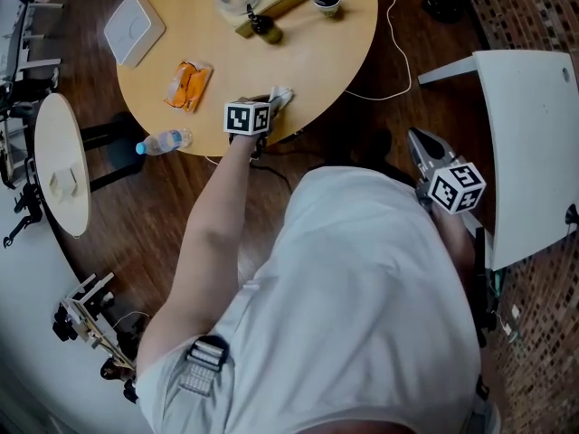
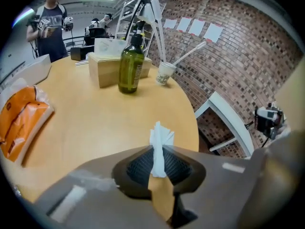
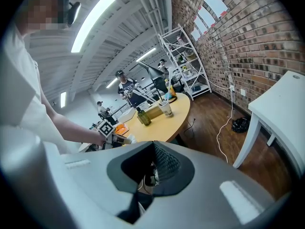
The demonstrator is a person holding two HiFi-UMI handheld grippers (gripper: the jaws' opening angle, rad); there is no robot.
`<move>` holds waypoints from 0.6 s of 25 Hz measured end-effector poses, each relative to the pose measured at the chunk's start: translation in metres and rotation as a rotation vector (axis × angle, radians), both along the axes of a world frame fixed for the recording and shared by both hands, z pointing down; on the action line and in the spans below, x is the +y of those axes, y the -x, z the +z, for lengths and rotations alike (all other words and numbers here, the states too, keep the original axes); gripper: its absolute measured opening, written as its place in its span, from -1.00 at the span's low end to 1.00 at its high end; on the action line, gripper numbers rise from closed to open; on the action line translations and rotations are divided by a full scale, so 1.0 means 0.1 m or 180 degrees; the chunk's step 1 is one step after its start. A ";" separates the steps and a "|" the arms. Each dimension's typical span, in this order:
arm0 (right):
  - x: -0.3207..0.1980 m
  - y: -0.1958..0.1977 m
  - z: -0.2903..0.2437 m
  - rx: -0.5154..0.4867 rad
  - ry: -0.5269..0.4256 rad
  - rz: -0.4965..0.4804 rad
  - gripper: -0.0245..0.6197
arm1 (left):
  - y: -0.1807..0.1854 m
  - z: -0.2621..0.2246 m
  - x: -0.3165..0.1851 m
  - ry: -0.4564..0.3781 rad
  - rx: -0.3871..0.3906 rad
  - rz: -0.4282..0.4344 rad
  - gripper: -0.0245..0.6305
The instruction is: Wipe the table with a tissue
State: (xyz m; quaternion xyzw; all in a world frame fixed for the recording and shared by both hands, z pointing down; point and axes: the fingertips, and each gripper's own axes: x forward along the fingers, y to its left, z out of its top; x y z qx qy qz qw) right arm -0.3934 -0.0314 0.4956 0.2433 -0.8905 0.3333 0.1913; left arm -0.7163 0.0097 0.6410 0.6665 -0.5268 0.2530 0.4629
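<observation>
Left gripper, clamped on the upright tissue at the near edge of the table, has the unwiped surface lying far and left; right gripper, closed and empty, hangs off-table.

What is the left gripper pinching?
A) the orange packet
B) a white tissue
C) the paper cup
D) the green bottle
B: in the left gripper view, the left gripper has its jaws pressed together on a white tissue, which sticks out past them.
</observation>
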 end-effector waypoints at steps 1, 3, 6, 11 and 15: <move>0.00 0.01 0.01 -0.0005 0.0002 0.0019 -0.90 | -0.09 -0.04 0.02 -0.0060 0.0075 0.0038 -0.75; 0.00 0.03 0.04 -0.0022 0.0009 0.0069 -0.90 | -0.28 -0.11 0.05 -0.0204 0.0192 0.0150 -0.75; 0.00 0.09 0.05 -0.0060 0.0005 0.0153 -0.90 | -0.55 -0.31 0.02 -0.0506 0.0329 0.0259 -0.75; 0.01 0.11 0.03 -0.0105 -0.0051 0.0323 -0.90 | -1.05 -0.63 -0.04 -0.0856 0.0742 0.0400 -0.75; 0.03 0.07 0.03 -0.0095 -0.0085 0.0532 -0.90 | -1.44 -0.77 -0.05 -0.0978 0.0921 0.0809 -0.75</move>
